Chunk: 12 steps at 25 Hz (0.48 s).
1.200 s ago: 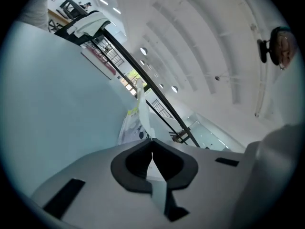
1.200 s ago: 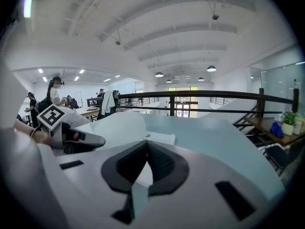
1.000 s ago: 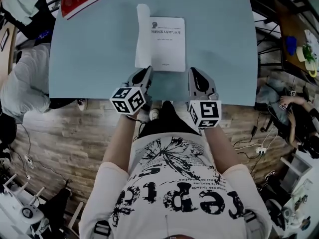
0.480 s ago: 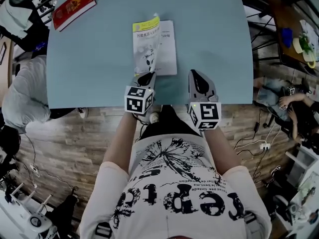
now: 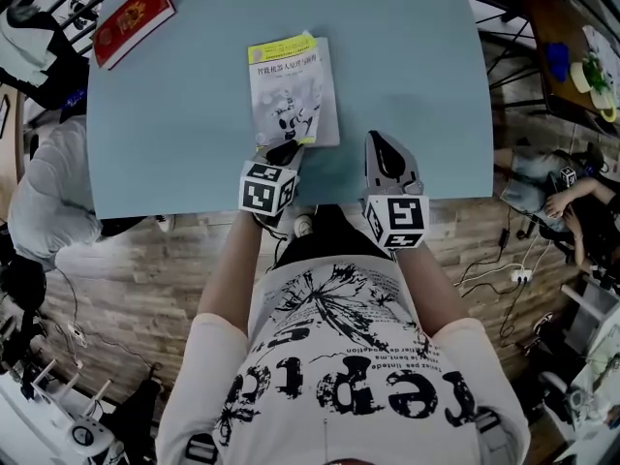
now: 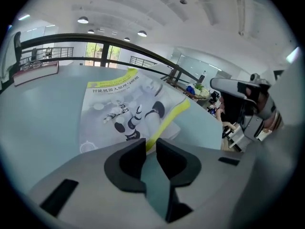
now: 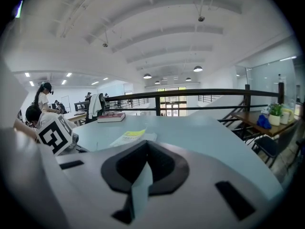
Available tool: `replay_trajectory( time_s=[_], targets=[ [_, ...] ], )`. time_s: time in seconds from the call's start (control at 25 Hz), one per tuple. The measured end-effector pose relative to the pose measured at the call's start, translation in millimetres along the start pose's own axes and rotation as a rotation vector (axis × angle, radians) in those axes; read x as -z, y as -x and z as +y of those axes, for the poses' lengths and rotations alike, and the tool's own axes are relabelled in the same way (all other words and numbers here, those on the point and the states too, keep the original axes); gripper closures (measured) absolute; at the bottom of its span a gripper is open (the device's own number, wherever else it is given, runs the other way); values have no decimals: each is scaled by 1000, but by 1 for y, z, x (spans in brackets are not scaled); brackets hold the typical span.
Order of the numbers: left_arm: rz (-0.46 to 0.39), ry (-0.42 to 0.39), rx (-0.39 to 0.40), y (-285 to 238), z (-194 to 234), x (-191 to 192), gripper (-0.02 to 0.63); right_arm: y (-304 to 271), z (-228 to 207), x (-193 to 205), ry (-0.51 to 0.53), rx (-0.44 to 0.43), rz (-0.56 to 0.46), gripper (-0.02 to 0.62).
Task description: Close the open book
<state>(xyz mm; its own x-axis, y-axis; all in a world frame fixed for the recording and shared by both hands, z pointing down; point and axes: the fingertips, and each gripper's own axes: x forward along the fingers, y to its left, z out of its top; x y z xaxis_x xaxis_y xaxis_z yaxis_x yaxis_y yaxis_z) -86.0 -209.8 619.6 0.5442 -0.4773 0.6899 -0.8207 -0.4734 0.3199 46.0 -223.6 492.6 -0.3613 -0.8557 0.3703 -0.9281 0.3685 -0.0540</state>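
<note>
The book (image 5: 291, 90) lies closed on the pale blue table (image 5: 407, 56), its cover with a white robot and a yellow band facing up. In the left gripper view the book (image 6: 126, 109) fills the middle, and its yellow cover edge runs into the narrow gap of my left gripper (image 6: 150, 144). Those jaws are opening and stand slightly apart on either side of that edge. In the head view my left gripper (image 5: 284, 151) sits at the book's near right corner. My right gripper (image 5: 380, 143) hovers to the right of the book, shut and empty.
A red book (image 5: 131, 22) lies at the table's far left corner. The table's near edge runs just under both grippers. Seated people and desks surround the table on the wooden floor. A railing runs beyond the far edge (image 7: 190, 95).
The cover swung over from standing upright to lying flat, so the book went from open to closed. My left gripper came down and right with it. The right gripper drifted slightly.
</note>
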Motion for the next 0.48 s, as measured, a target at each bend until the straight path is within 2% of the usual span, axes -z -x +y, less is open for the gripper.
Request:
replay_trajectory(
  time_s=[0.24, 0.36, 0.48],
  targets=[
    [6, 0, 72, 0, -9, 0, 466, -11, 6, -5, 4, -19, -6, 584],
    [-10, -33, 43, 4, -11, -6, 449, -15, 8, -9, 9, -31, -13, 584],
    [-69, -32, 23, 17, -9, -25, 451, -21, 11, -19, 17, -53, -27, 584]
  ],
)
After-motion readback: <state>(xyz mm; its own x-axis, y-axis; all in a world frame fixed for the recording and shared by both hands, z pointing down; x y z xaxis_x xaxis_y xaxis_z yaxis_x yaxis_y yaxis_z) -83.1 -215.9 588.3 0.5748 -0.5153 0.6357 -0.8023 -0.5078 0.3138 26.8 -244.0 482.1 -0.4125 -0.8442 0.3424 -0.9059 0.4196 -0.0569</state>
